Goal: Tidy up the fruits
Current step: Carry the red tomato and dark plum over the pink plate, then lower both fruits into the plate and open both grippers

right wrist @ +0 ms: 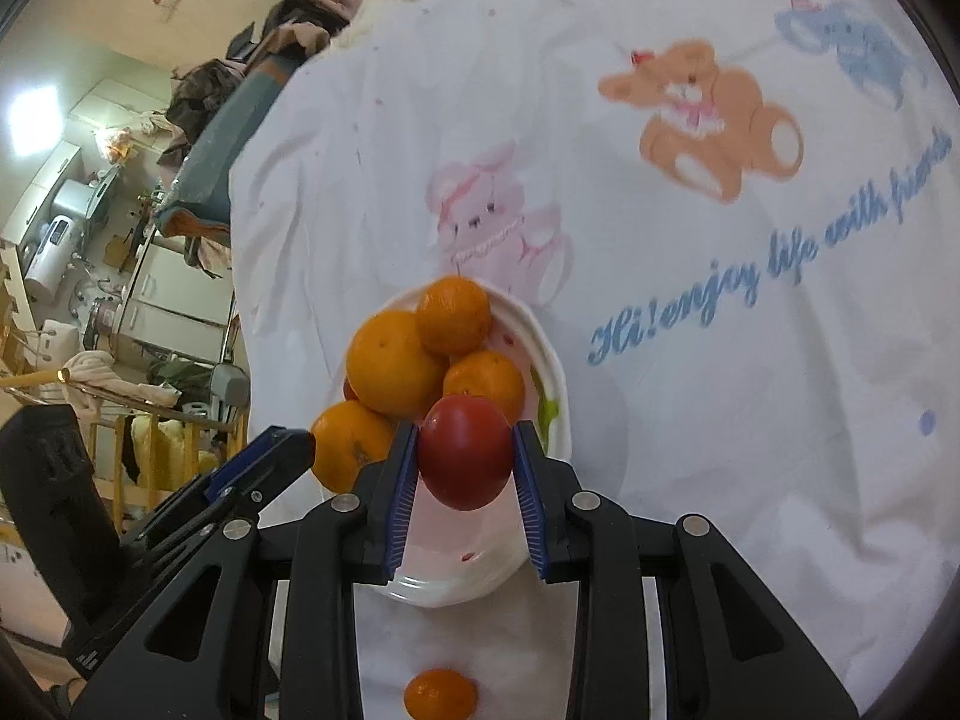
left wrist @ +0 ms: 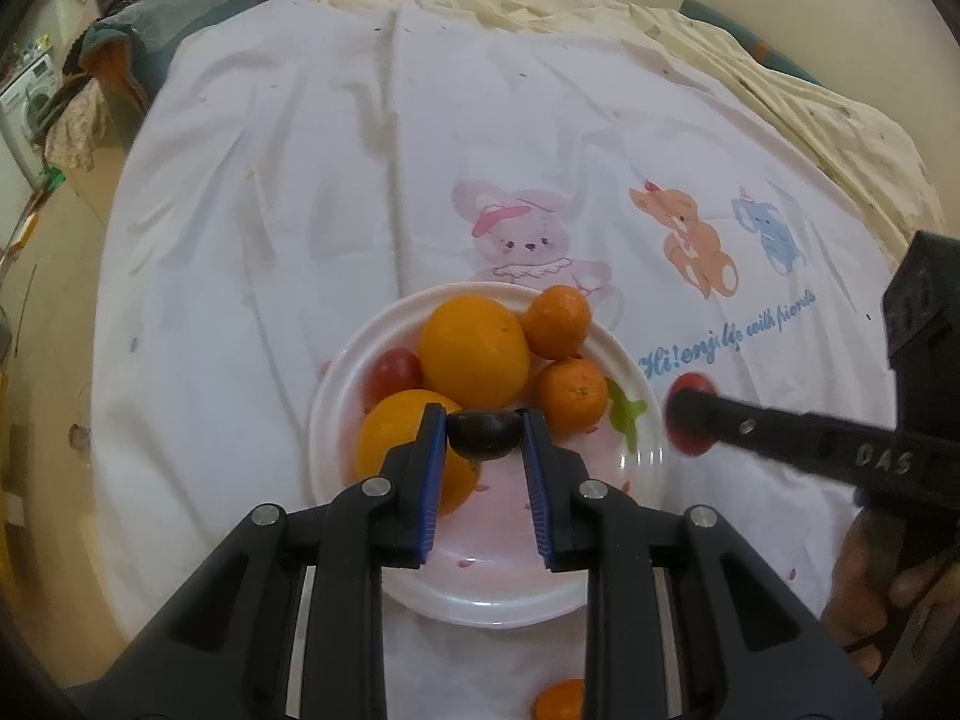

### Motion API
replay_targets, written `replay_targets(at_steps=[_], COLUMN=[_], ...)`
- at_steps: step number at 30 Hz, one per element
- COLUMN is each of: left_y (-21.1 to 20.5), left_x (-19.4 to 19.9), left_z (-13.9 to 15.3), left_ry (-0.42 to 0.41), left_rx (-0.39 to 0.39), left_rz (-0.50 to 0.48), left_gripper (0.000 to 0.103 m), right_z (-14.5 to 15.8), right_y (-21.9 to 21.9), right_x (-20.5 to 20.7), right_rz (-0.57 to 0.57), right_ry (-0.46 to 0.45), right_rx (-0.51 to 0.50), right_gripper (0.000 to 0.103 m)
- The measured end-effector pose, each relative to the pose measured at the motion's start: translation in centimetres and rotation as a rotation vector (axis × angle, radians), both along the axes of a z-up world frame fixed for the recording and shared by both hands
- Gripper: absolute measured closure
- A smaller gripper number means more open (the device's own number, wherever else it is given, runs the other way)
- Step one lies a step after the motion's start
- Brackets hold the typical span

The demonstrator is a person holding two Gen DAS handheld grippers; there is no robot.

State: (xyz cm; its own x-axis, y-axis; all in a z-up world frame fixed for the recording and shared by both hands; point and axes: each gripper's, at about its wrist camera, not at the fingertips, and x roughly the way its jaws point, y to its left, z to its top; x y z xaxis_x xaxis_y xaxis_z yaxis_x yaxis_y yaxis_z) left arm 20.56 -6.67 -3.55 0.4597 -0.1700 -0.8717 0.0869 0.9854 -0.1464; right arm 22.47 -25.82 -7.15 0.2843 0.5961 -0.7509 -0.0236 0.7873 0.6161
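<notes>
Blue-padded fingers of the left gripper (left wrist: pixel 483 420) pinch a dark purple fruit (left wrist: pixel 483 433) over the near part of the plate (left wrist: pixel 648 450); those of the right gripper (right wrist: pixel 465 438) pinch a red tomato (right wrist: pixel 465 451) over the plate's right side. Far left, the room shows a washing machine (left wrist: pixel 30 99) and heaped clothes (right wrist: pixel 204 84). Rightward lies a white cloth (left wrist: pixel 288 210) printed with cartoon animals, bearing the plate of oranges (left wrist: pixel 474 349). One small orange (right wrist: pixel 441 694) sits on the cloth, nearest.
</notes>
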Motion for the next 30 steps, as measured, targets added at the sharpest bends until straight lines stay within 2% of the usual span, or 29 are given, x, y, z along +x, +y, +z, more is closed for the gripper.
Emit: replay_targets(at_steps=[7,13,15,16,17,18,19,21,25,30], left_y=[-0.7,-0.3,-0.3,-0.2,-0.1,0.0,0.1,0.3,0.7,1.1], left_x=[0.4,0.7,0.8,0.8,0.8,0.6,0.5,0.5,0.4,0.1], left_z=[-0.7,-0.7,-0.9,-1.0,-1.0,-0.9,-0.7,-0.5,-0.1,0.2], left_ry=[0.005,0.013,0.029,0.034,0.032,0.017,0.011,0.01,-0.006,-0.028], left_rx=[0.024,0.014,0.03,0.038,0.041,0.03,0.02,-0.004,-0.02,-0.023], left_rz=[-0.024,0.001,0.006,0.014,0.02,0.027,0.032,0.034,0.048,0.059], left_gripper=[0.081,0.08,0.068,0.053,0.044,0.043,0.042,0.038,0.036,0.036], right_z=[-1.5,-1.4,-1.2,-1.1,-1.0,-0.9,-0.7,-0.5,-0.1,0.4], right_y=[0.1,0.0,0.0,0.0,0.0,0.0,-0.1,-0.3,-0.7,-0.9], right_x=[-0.3,-0.4,-0.4,-0.3,-0.4,-0.4,-0.3,-0.3,-0.3,-0.2], right_rz=[-0.008,-0.01,-0.011,-0.012,-0.013,-0.014,-0.017,-0.027,-0.048,-0.054], right_ry=[0.054,0.05,0.045,0.041,0.037,0.031,0.026,0.019,0.007,-0.008], right_rx=[0.009,0.021,0.027,0.031,0.035,0.037,0.036,0.036,0.032,0.025], right_gripper=[0.069,0.067,0.067,0.067,0.067,0.066,0.064,0.045,0.041,0.028])
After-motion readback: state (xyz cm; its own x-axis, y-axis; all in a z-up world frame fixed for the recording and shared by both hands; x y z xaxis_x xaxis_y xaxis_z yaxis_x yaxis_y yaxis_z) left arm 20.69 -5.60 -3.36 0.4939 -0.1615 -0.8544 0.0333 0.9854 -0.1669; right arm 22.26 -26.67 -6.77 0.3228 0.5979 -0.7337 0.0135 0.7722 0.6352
